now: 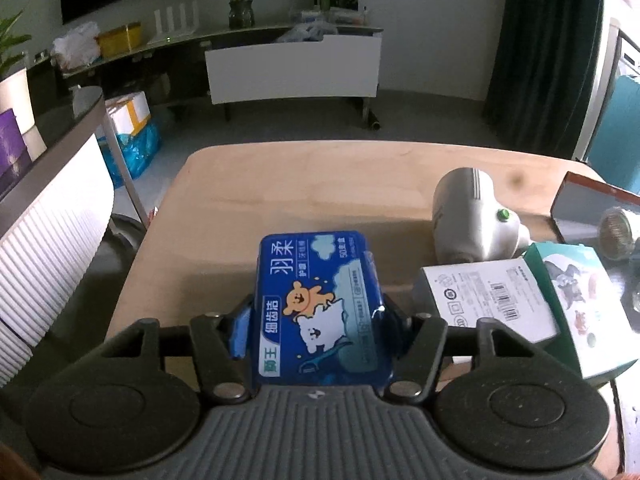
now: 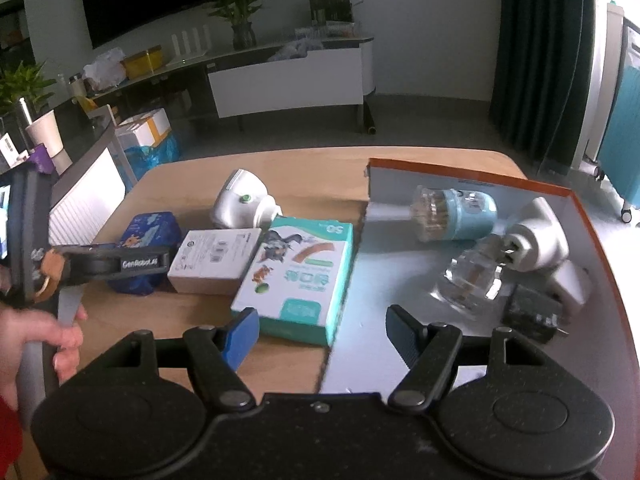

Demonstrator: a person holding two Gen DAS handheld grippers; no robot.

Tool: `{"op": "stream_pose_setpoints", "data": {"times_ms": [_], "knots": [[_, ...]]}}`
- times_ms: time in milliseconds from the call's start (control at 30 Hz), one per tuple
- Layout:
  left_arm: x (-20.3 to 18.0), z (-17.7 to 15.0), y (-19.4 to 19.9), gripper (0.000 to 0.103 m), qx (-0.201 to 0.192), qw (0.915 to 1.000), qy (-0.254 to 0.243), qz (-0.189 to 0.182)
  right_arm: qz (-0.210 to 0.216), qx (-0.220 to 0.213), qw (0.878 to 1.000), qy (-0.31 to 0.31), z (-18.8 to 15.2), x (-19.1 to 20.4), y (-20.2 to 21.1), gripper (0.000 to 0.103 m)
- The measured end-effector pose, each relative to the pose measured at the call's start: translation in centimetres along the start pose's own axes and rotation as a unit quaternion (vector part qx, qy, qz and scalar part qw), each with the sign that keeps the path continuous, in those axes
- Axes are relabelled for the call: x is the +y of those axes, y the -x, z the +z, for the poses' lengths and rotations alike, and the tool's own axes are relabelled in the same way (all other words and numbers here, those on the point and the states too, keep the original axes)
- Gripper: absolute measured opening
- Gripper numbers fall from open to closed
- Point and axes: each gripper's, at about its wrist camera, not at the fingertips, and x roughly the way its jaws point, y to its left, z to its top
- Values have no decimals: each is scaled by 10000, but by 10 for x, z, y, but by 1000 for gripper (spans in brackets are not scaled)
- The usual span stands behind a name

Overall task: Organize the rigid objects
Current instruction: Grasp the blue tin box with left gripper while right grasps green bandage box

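L gripper [image 1: 316, 320] had its jaws clamped on the blue box [image 1: 318, 308], long axis pointing fwd; tray [image 2: 472, 176] lay to its right. R gripper [image 2: 322, 334] jaws apart, nearer tray.

The blue case [image 1: 320, 308] carries an orange cartoon bear, a white bear beneath it, pale clouds and white lettering on a green-and-white label. The counter [image 1: 304, 184] is light tan wood. Beside the case lies a white box [image 1: 486, 300] printed with black barcodes and small grey text. Next to it, the teal-edged box [image 2: 298, 276] shows a grey cartoon cat, a brown mouse and an orange band on white. The plug-in device [image 2: 242, 202] is white with a green dot. The tray [image 2: 452, 170] has an orange-red rim and pale grey floor, holding a light-blue jar [image 2: 456, 214]. The right gripper [image 2: 320, 330] is black, one of its fingers [image 2: 240, 336] padded blue.
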Motion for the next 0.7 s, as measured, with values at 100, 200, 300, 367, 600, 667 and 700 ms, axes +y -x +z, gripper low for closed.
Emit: {"op": "stream_pose_setpoints", "data": {"times_ms": [100,200,300,367,600,667,700], "knots": [[3,-4,9,62,-15,9997,147,-169,-10,75,10000,-52,8,8,-13,89],[5,-10,23,62,-101,9995,234,-209,-102,179,9997,143,15,19,-29,91],[8,-17,36,62,-123,9987,403,-270,-202,396,9988,210,21,24,-47,93],[10,-22,45,62,-144,9984,438,-316,-290,539,9979,208,23,25,-60,93],[14,-30,53,62,-101,9977,556,-363,-251,505,9983,120,26,22,-77,88],[13,-30,55,62,-92,9974,594,-385,-189,415,9987,234,23,27,-69,84],[12,-30,57,62,-109,9975,581,-381,-176,346,9989,269,21,29,-64,83]]}}
